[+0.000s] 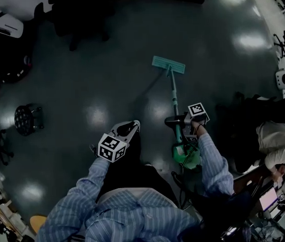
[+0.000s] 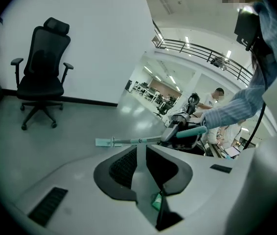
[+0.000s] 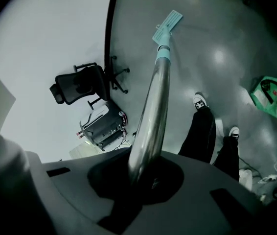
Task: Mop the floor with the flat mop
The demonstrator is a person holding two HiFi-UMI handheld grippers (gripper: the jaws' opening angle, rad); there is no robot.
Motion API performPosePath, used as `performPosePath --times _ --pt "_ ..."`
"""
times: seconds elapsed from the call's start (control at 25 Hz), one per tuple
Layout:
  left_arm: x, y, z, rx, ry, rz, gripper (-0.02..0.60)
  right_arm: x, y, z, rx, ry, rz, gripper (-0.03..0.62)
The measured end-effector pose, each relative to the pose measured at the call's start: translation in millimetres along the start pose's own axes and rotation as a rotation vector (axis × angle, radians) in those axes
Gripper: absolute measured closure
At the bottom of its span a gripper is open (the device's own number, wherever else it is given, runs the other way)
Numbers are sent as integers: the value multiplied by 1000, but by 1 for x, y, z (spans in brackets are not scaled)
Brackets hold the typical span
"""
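Striped sleeves (image 1: 89, 185) lowest in the head view, one leading out to each gripper. Right gripper (image 1: 175, 121) clamped on the metal handle (image 3: 152, 102) of the flat mop, jaws closed round the pole partway up. Left gripper (image 2: 139, 153) off to the side, clear of the handle, jaws a narrow slit apart with nothing between. Mop head (image 1: 168, 64) well ahead of the right gripper, flat on the dark floor (image 1: 97, 79), handle slanting back from it to the jaws.

Step in hand, as judged: a one-gripper stroke over open floor, most of the mopping probably yet to do. To do it well:
- Hold the clamp firm against twisting of the pole.
- Keep the head flat and pressed down.
- Push and draw in straight, overlapping passes.
- Perhaps bring the left gripper onto the handle for steadier steering.

Round about:
- Green bag (image 1: 188, 155) just behind the right gripper, near the handle's upper end; a likely snag on a back stroke.
- Shoes (image 3: 199, 101) beside the pole.
- Office chair (image 2: 43, 67) by the white wall, far ahead and left of the mop head.
- Round stool (image 1: 25, 119) well out beyond the left gripper.
- Seated people (image 1: 278, 140) and clutter to the right of the right gripper, narrowing the sweep on that side.
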State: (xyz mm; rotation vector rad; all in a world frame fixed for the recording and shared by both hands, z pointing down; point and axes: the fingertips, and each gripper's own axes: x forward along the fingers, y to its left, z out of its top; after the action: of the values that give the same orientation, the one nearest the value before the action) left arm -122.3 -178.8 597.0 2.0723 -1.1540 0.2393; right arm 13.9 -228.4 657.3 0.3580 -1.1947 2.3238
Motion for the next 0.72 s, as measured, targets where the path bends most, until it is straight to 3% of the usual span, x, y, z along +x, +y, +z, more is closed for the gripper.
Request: performPosePath --times 0.44,0.72 --pt "28 51 29 -111 -52 77 520 1 47 176 -101 -60 -183 559" --pt "25 82 9 -151 -10 108 520 2 93 266 -101 -133 -181 559"
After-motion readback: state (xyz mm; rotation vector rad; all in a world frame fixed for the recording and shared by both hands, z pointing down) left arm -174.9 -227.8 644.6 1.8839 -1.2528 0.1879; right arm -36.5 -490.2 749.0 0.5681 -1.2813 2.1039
